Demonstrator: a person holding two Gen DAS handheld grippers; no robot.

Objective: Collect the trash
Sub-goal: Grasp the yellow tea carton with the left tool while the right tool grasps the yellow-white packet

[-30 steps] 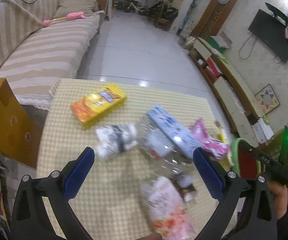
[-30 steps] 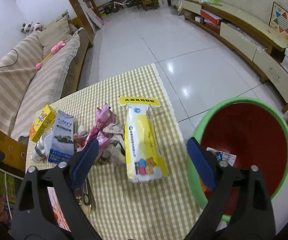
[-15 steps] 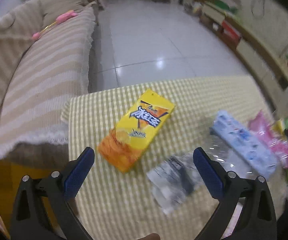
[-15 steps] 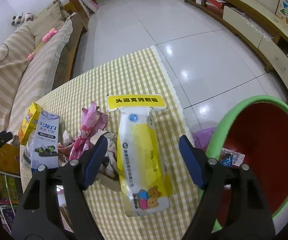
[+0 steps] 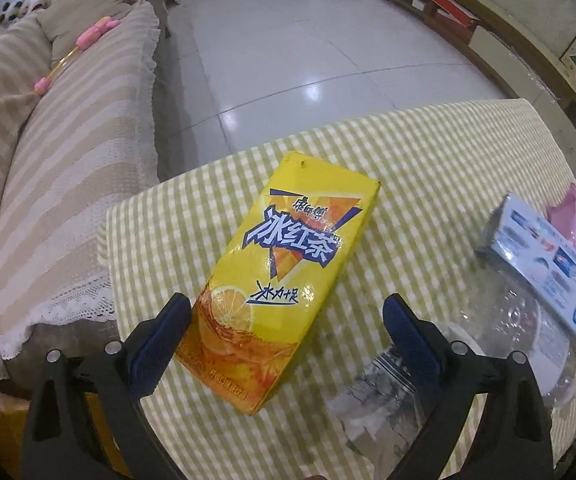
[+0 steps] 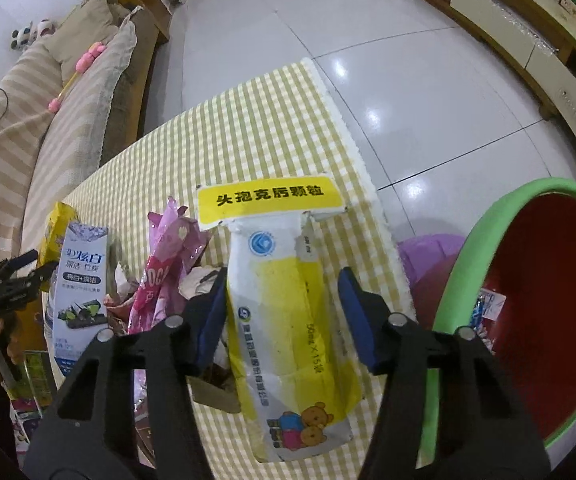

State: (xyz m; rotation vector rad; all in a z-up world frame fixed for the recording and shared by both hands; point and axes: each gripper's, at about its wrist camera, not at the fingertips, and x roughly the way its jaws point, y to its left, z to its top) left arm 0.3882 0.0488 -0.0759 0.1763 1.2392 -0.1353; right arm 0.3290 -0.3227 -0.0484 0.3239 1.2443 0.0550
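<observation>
A yellow iced-tea carton (image 5: 284, 276) lies flat on the checked tablecloth (image 5: 427, 152). My left gripper (image 5: 288, 336) is open, its blue pads either side of the carton's near end. A yellow-and-white medicine box (image 6: 288, 312) lies near the table's right edge. My right gripper (image 6: 284, 312) is open, its pads straddling the box's middle. The bin (image 6: 499, 248), green rim and red inside, stands right of the table with a wrapper in it.
A blue toothpaste box (image 5: 547, 264), pink wrappers (image 6: 168, 264), clear plastic (image 5: 519, 320) and crumpled paper lie between the two boxes. A striped sofa (image 5: 68, 140) is left of the table. A TV bench (image 6: 527, 52) lines the right wall.
My left gripper has swung left from the middle pile and closed in on the iced-tea carton. My right gripper has moved forward over the medicine box and narrowed around it.
</observation>
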